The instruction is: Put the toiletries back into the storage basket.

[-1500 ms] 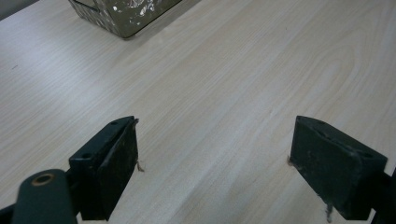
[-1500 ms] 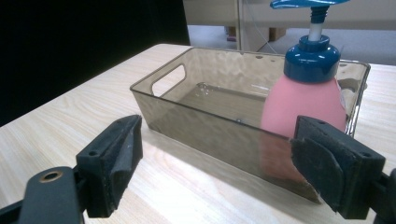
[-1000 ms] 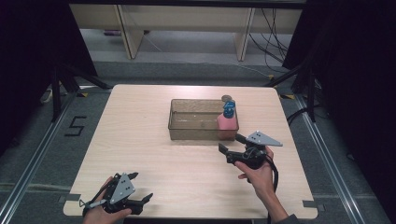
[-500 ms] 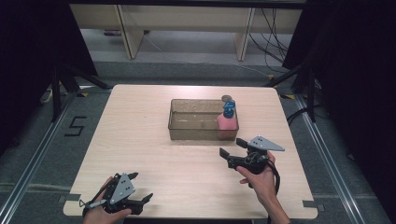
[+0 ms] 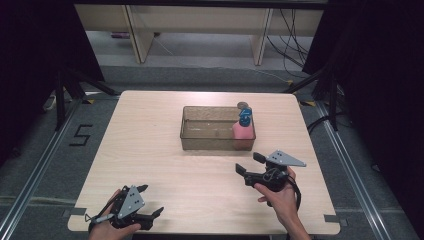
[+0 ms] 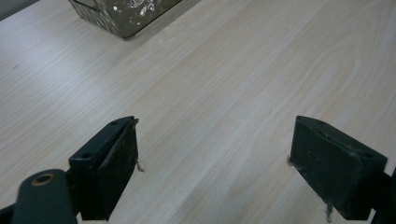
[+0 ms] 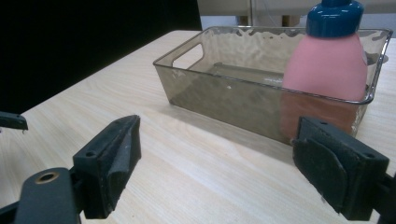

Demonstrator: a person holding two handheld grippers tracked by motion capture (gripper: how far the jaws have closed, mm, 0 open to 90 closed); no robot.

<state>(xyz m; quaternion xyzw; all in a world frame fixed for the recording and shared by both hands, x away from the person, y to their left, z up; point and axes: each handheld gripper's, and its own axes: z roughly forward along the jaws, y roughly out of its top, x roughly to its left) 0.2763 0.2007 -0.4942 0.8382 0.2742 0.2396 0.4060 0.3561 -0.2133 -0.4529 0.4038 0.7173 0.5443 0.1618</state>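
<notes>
A clear smoky plastic bin (image 5: 210, 136) stands at the table's middle. Upright in its right end is a pink bottle (image 5: 242, 132) with a blue cap (image 5: 245, 116). My right gripper (image 5: 248, 163) hovers open a short way in front of the bin's right corner, with nothing between its fingers. In the right gripper view the bin (image 7: 219, 93) and the bottle (image 7: 327, 65) lie just beyond the open gripper (image 7: 219, 123). My left gripper (image 5: 151, 199) rests open near the front left edge. In the left gripper view it (image 6: 215, 128) is open over bare wood, and a bin corner (image 6: 126, 16) shows at the top.
A small brown round object (image 5: 243, 105) lies on the table just behind the bin's right end. The wooden table (image 5: 150, 145) has wide bare areas left of the bin and in front of it. Dark floor, stands and shelving surround the table.
My right gripper has drawn back a little from the bin toward the table's near edge. The left gripper has stayed where it was.
</notes>
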